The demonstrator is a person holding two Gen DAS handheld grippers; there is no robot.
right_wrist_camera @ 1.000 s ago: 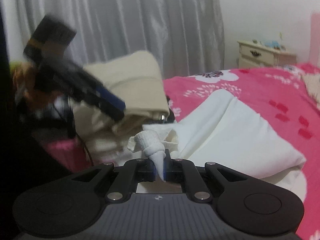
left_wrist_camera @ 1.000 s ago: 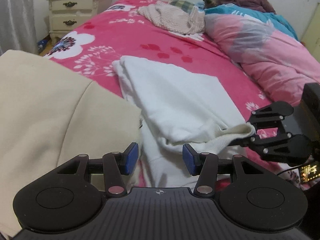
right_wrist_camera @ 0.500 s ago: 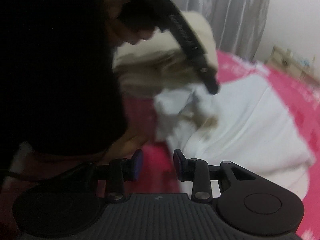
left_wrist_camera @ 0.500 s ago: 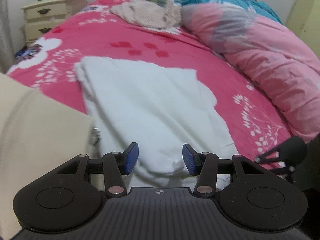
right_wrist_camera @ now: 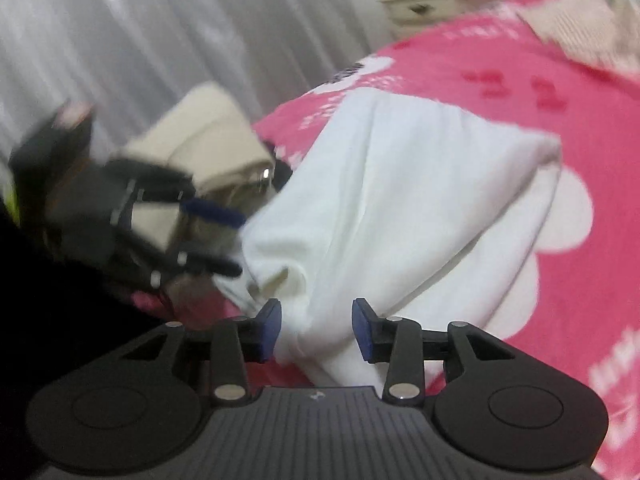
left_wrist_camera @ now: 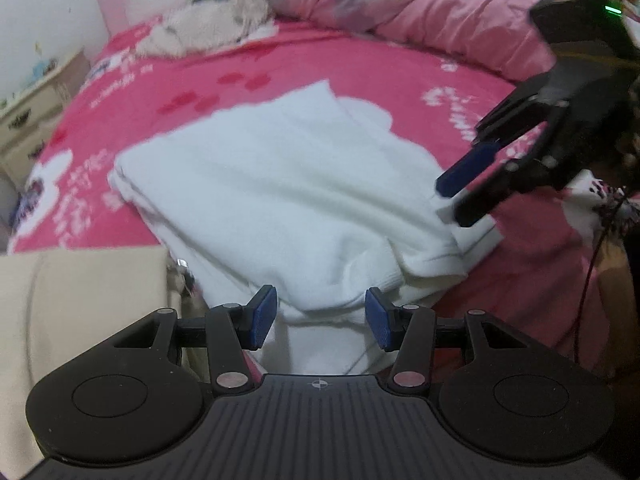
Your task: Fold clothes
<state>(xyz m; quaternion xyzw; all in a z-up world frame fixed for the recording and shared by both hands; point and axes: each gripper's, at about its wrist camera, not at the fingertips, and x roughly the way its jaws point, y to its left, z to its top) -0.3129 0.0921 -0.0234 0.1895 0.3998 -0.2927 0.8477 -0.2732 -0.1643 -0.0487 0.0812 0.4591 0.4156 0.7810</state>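
A home bedroom: pink bedspread [left_wrist_camera: 360,68], nightstand [right_wrist_camera: 436,4], curtains [right_wrist_camera: 160,32].

1. No readable text, brand or number showed in either wrist view.
2. The pink bedsheet [left_wrist_camera: 400,76] carried white marks that might have been lettering, but they were too blurred to read.
3. The left gripper [left_wrist_camera: 320,316] body bore only a small crosshair mark, with no wording.

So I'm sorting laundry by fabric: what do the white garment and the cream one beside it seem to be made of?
The white garment looks like soft, matte cotton knit, likely sweatshirt fleece: thick rounded folds and what seems a ribbed hem. The cream garment looks like heavier, smoother fabric, perhaps a woven or wool blend: flat panels with a seam and a small metal fastener at its edge. Blur leaves both uncertain.
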